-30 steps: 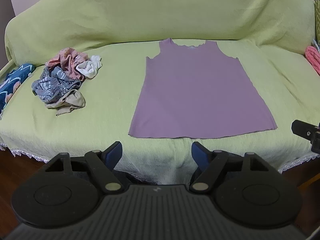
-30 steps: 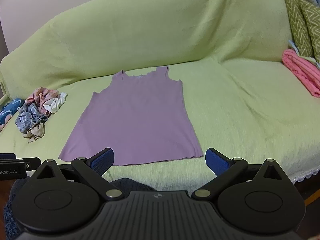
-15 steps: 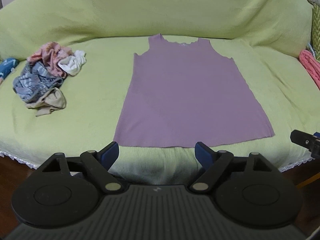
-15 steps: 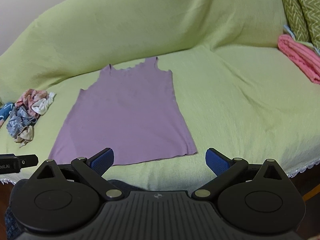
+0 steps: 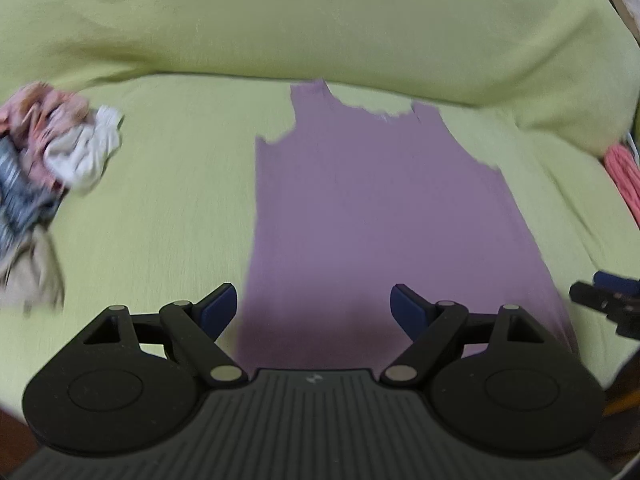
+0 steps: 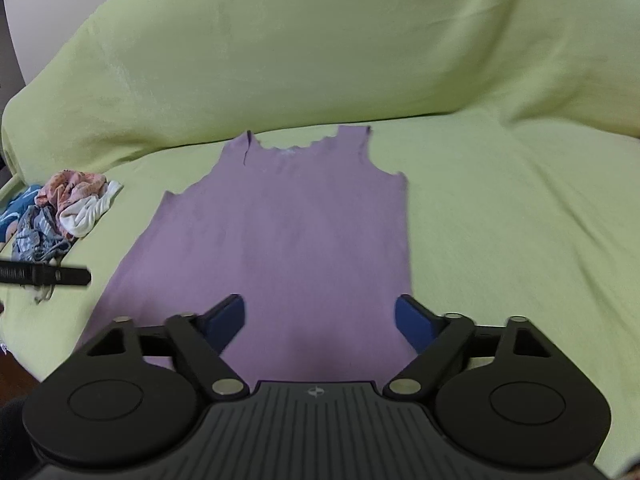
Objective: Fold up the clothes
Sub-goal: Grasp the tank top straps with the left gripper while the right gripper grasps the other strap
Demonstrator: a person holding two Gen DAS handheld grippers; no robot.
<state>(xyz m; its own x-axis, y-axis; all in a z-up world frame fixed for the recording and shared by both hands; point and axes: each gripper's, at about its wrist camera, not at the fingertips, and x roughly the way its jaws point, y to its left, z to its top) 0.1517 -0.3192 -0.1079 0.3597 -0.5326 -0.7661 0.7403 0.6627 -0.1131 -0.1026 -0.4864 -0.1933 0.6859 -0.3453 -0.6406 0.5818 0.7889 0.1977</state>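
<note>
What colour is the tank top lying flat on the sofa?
The tank top is plain mauve purple; it shows sharpest in the right wrist view.

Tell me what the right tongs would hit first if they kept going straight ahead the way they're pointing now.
Probably the purple tank top lying flat on the green sofa cover. The right tongs, closing with nothing between them, aim down at its lower half; exact depth is unclear.

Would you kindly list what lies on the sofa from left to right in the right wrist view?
Pile of crumpled clothes → purple tank top spread flat → bare green sofa cover.
</note>
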